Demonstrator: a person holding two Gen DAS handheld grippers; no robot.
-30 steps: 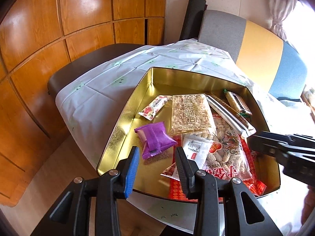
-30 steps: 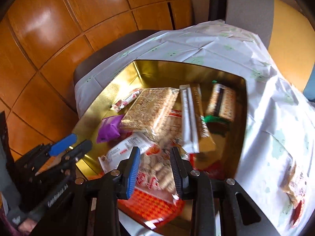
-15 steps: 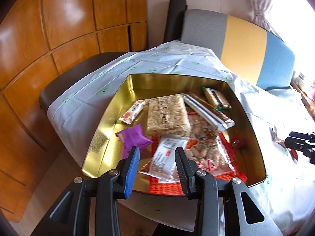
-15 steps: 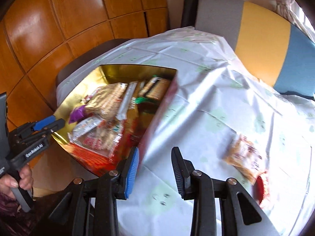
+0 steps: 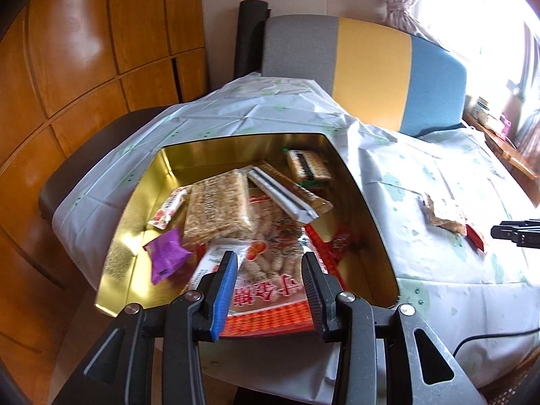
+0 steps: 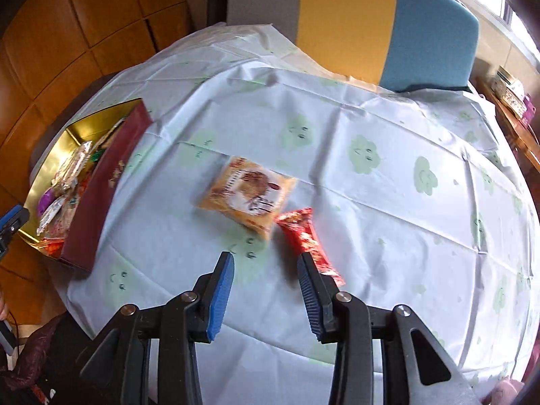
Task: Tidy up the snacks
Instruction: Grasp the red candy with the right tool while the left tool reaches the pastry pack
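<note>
A gold tin box (image 5: pixel 135 202) with a dark red outer wall (image 6: pixel 101 189) sits at the table's left edge and holds several snack packs, among them a purple packet (image 5: pixel 167 258) and a peanut bag (image 5: pixel 270 236). My left gripper (image 5: pixel 268 271) is open and empty, just above the box's near rim. My right gripper (image 6: pixel 265 270) is open and empty over the tablecloth, close in front of an orange-yellow snack packet (image 6: pixel 248 194) and a red packet (image 6: pixel 307 239). Both packets also show in the left wrist view (image 5: pixel 445 214).
A white tablecloth with green prints (image 6: pixel 371 155) covers the round table. A grey, yellow and blue chair back (image 6: pixel 354 23) stands behind it. Wooden panels (image 5: pixel 84 50) line the left wall. A dark seat (image 5: pixel 94 148) is left of the box.
My right gripper has swung right, away from the box, to the two packets on the cloth. My left gripper has drawn back a little and turned right.
</note>
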